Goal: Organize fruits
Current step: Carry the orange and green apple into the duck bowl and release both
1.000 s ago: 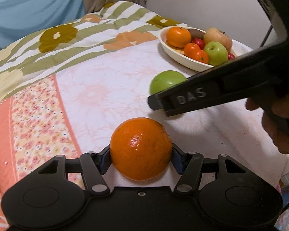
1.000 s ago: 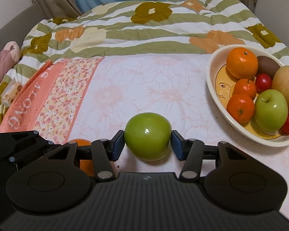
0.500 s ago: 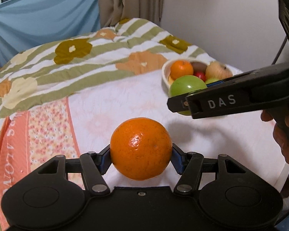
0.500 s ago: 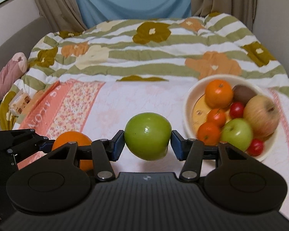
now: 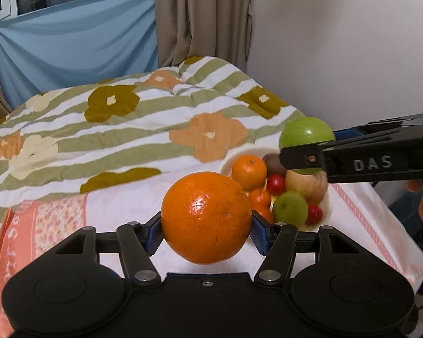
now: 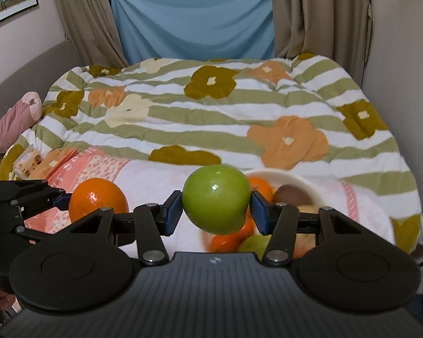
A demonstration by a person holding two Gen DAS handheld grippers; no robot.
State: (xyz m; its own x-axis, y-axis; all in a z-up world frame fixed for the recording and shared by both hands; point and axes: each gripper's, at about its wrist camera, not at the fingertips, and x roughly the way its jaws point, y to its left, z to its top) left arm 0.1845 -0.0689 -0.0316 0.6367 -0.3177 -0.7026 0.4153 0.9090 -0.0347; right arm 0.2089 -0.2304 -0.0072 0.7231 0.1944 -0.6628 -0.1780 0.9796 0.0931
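Observation:
My left gripper (image 5: 206,232) is shut on a large orange (image 5: 206,217) and holds it in the air above the bed. My right gripper (image 6: 216,211) is shut on a green apple (image 6: 216,198), held above the white fruit bowl (image 6: 293,178). The bowl (image 5: 227,164) holds several fruits: oranges, a kiwi, a red-yellow apple (image 5: 307,184), a green apple (image 5: 290,207) and small red fruits. In the left wrist view the right gripper's fingers (image 5: 301,159) and the held apple (image 5: 306,135) hover over the bowl. In the right wrist view the held orange (image 6: 97,198) shows at the left.
The bed is covered by a pink and white floral cloth (image 5: 121,205) and a green-striped flowered quilt (image 6: 211,112). A wall (image 5: 338,42) stands close on the right. A pink plush toy (image 6: 15,119) lies at the bed's left edge. Curtains (image 6: 194,14) hang behind.
Both grippers have risen from the bed with their fruits. The right gripper has carried the green apple rightward over the bowl.

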